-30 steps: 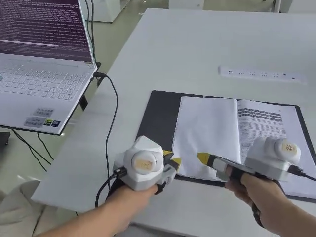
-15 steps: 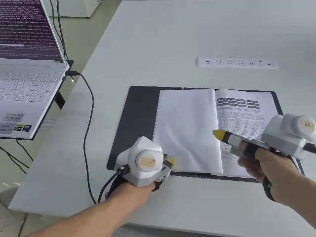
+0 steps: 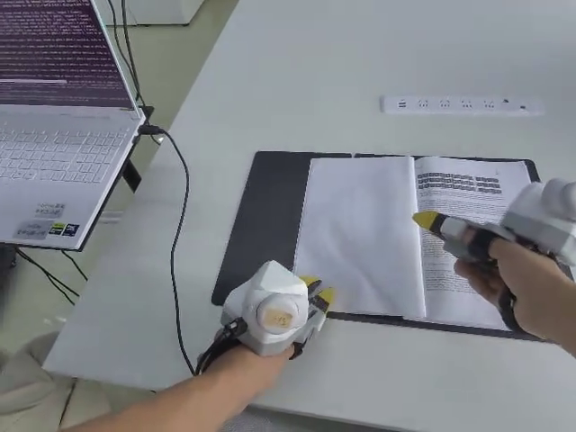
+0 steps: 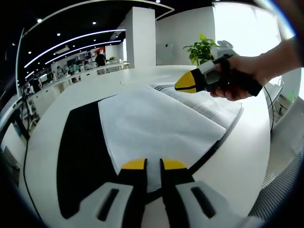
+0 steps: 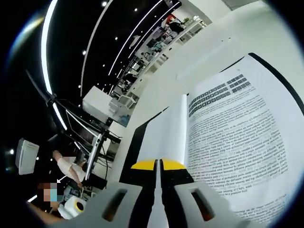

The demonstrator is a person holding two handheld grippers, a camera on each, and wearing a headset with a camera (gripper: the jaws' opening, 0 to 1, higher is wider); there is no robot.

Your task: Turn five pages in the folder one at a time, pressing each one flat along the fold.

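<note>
Left tongs (image 3: 318,289) barely parted, low; right tongs (image 3: 423,220) closed, higher up.

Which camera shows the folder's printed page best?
The right gripper view: the printed page is close, its text lines distinct. The head view has it partly behind the right gripper; the left gripper view, a foreshortened strip.

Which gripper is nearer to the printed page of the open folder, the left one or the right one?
Right. The right gripper is over the printed page, at its inner edge; the left gripper is at the blank page's near edge.
</note>
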